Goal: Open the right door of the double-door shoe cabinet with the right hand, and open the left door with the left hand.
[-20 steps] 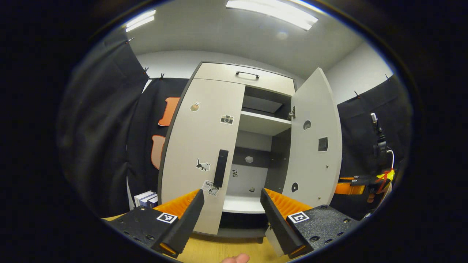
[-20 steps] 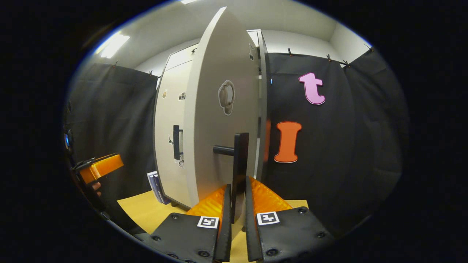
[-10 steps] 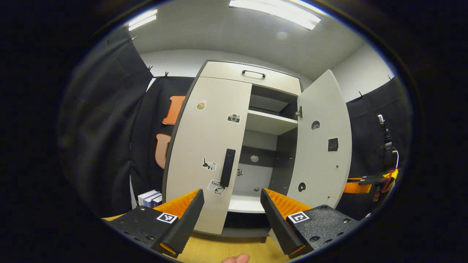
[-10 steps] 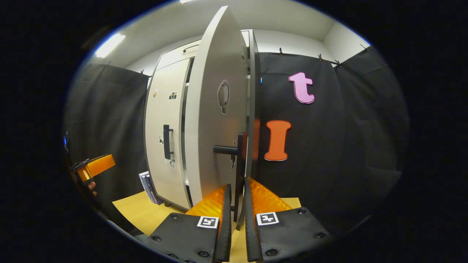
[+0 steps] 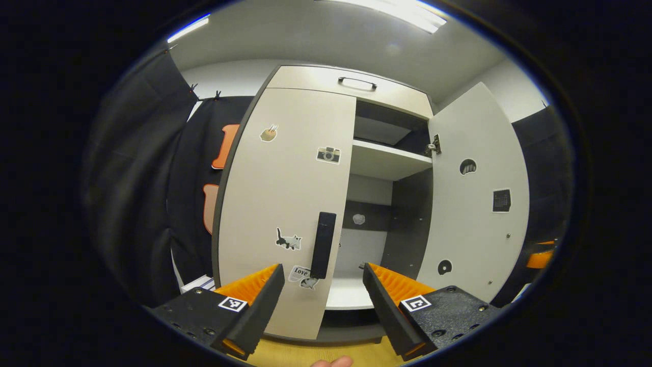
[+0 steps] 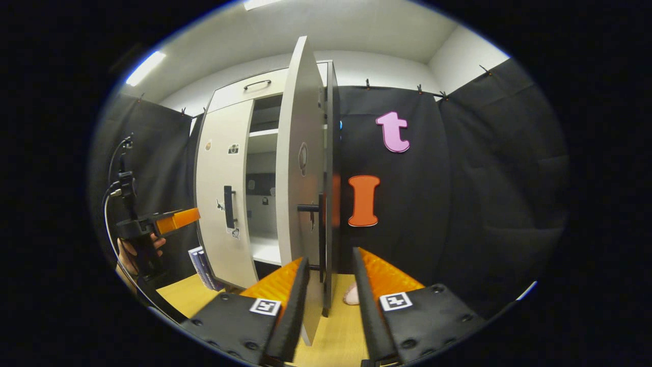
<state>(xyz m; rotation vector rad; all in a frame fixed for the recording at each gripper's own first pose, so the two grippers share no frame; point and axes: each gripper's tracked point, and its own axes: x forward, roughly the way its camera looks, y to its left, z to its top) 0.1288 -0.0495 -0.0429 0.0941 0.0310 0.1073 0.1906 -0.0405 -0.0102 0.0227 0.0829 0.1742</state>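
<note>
Left gripper (image 5: 322, 278): fingers spread wide, holding nothing, aimed at the black left-door handle (image 5: 323, 245) of the shoe cabinet (image 5: 326, 84). Left door (image 5: 285, 204) is closed; right door (image 5: 476, 193) stands swung open, exposing 1 shelf (image 5: 387, 160). Right gripper (image 6: 328, 275): fingers parted, straddling the right-door handle (image 6: 321, 239) without contact. Stacked books (image 6: 201, 260) stand just beside the cabinet base.

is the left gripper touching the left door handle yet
Apart. In the left gripper view the left gripper hangs open short of the left door handle, both fingers spread wide of it with door face showing between.
</note>
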